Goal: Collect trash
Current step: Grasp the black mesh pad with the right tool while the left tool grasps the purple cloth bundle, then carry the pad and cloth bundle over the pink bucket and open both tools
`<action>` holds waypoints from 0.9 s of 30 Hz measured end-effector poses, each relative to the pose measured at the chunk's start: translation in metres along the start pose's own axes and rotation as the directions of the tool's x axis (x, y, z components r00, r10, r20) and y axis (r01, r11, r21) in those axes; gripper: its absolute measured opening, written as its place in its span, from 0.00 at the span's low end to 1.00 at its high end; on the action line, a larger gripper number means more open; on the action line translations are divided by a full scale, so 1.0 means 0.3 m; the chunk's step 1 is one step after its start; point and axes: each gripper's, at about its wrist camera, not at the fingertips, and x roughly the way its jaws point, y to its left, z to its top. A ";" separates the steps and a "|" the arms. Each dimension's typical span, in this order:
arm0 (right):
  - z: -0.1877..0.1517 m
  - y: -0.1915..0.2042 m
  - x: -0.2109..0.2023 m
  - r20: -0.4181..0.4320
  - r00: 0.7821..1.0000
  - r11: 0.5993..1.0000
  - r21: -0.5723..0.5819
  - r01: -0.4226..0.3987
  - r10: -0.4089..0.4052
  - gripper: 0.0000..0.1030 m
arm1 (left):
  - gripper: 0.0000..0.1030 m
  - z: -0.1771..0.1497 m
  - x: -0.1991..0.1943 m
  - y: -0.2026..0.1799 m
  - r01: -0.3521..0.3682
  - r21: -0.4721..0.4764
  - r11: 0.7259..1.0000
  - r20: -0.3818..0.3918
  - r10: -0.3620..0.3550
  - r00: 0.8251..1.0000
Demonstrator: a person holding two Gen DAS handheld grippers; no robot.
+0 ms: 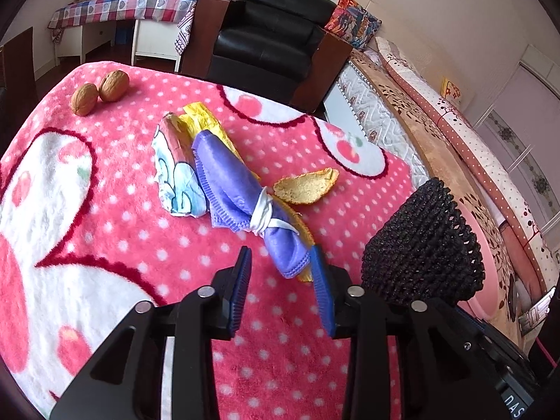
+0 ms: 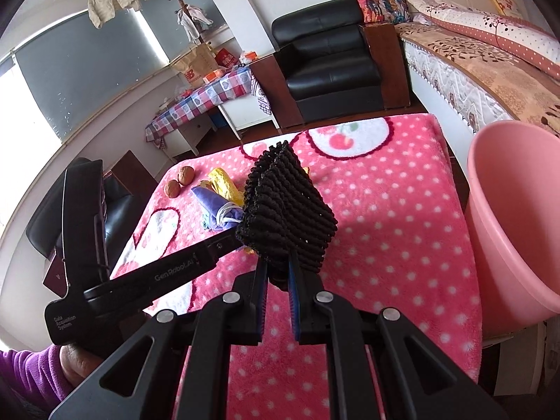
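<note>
A rolled purple face mask (image 1: 238, 192), tied with its white loops, lies on the pink dotted blanket (image 1: 105, 231) over a yellow wrapper (image 1: 206, 119). Beside them are a crumpled blue-white paper (image 1: 178, 178) and an orange peel (image 1: 308, 185). My left gripper (image 1: 280, 262) is open around the mask's near end, which rests against the right pad only. My right gripper (image 2: 278, 273) is shut on a black foam net sleeve (image 2: 287, 210), held above the blanket. The net also shows in the left wrist view (image 1: 423, 245).
Two walnuts (image 1: 99, 92) sit at the blanket's far left. A pink bin (image 2: 514, 217) stands off the table's right edge. Beyond are a black armchair (image 2: 329, 66), a bed (image 2: 490, 70) and a checked-cloth table (image 1: 122, 7). A hand in a purple sleeve (image 2: 31, 374) holds the left tool.
</note>
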 end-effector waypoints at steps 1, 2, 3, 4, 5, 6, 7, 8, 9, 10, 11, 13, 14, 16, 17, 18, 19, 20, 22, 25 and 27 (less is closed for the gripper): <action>-0.003 -0.001 -0.002 0.000 1.000 1.000 0.002 -0.001 0.001 0.10 | 0.22 -0.001 0.003 -0.002 -0.001 0.005 1.000 -0.003 0.001 1.000; -0.004 -0.003 -0.003 0.001 1.000 1.000 0.005 -0.001 0.001 0.10 | 0.20 -0.002 0.004 -0.002 -0.004 0.007 1.000 -0.002 0.004 1.000; -0.005 -0.002 -0.003 0.000 1.000 1.000 0.006 -0.001 0.001 0.10 | 0.17 -0.002 0.004 -0.003 -0.007 0.011 1.000 0.002 0.007 1.000; -0.007 -0.002 -0.006 0.001 1.000 1.000 0.007 -0.002 0.002 0.10 | 0.16 -0.003 0.004 -0.003 -0.010 0.016 1.000 0.004 0.010 1.000; -0.008 0.003 -0.008 0.002 1.000 1.000 0.007 -0.002 0.002 0.10 | 0.14 -0.005 0.003 -0.002 -0.011 0.015 1.000 0.005 0.011 1.000; -0.009 0.006 -0.013 0.005 1.000 1.000 0.004 -0.002 0.002 0.10 | 0.13 -0.007 -0.001 0.002 -0.012 0.013 1.000 0.005 0.012 1.000; -0.010 0.008 -0.017 0.007 1.000 1.000 0.003 -0.002 0.002 0.10 | 0.13 -0.009 -0.009 0.005 -0.013 0.012 1.000 0.005 0.013 1.000; -0.010 0.010 -0.021 0.010 1.000 1.000 0.002 -0.003 0.003 0.10 | 0.12 -0.016 -0.021 0.011 -0.013 0.013 1.000 0.007 0.013 1.000; -0.011 0.011 -0.026 0.012 1.000 1.000 0.003 -0.004 0.004 0.10 | 0.12 -0.019 -0.033 0.013 -0.012 0.018 1.000 0.010 0.012 1.000; -0.012 0.012 -0.028 0.013 1.000 1.000 0.005 -0.005 0.005 0.10 | 0.12 -0.023 -0.047 0.014 -0.012 0.024 1.000 0.012 0.011 1.000; -0.011 0.013 -0.029 0.014 1.000 1.000 0.007 -0.007 0.007 0.10 | 0.12 -0.029 -0.063 0.018 -0.010 0.029 1.000 0.015 0.010 1.000; -0.013 0.014 -0.034 0.016 1.000 1.000 0.010 -0.009 0.009 0.10 | 0.12 -0.039 -0.096 0.019 -0.010 0.045 0.999 0.024 0.009 1.000; -0.014 0.015 -0.037 0.018 1.000 1.000 0.012 -0.011 0.011 0.10 | 0.12 -0.043 -0.114 0.017 -0.010 0.057 0.998 0.033 0.009 0.999; -0.015 0.016 -0.044 0.023 1.000 1.000 0.017 -0.013 0.012 0.10 | 0.12 -0.049 -0.147 0.008 -0.006 0.078 0.997 0.049 0.002 0.999; -0.016 0.016 -0.048 0.027 1.000 1.000 0.019 -0.014 0.013 0.10 | 0.12 -0.053 -0.163 0.002 -0.001 0.089 0.996 0.056 -0.005 0.998; -0.015 0.016 -0.054 0.031 0.999 1.000 0.020 -0.014 0.013 0.10 | 0.12 -0.055 -0.178 -0.007 0.005 0.102 0.995 0.064 -0.012 0.998; -0.015 0.016 -0.060 0.036 0.999 1.000 0.022 -0.014 0.013 0.10 | 0.12 -0.057 -0.193 -0.018 0.013 0.114 0.993 0.070 -0.021 0.997; -0.014 0.015 -0.068 0.042 0.999 1.000 0.024 -0.014 0.013 0.10 | 0.12 -0.059 -0.205 -0.031 0.021 0.126 0.992 0.076 -0.031 0.997; -0.012 0.013 -0.086 0.058 0.998 1.000 0.027 -0.012 0.010 0.10 | 0.12 -0.060 -0.227 -0.057 0.039 0.152 0.988 0.088 -0.053 0.995; -0.008 0.000 -0.125 0.086 0.996 1.000 0.030 0.003 -0.006 0.10 | 0.12 -0.059 -0.242 -0.109 0.063 0.190 0.980 0.095 -0.082 0.992; -0.004 -0.015 -0.157 0.110 0.994 0.999 0.036 0.020 -0.024 0.10 | 0.12 -0.058 -0.244 -0.150 0.083 0.215 0.973 0.094 -0.105 0.990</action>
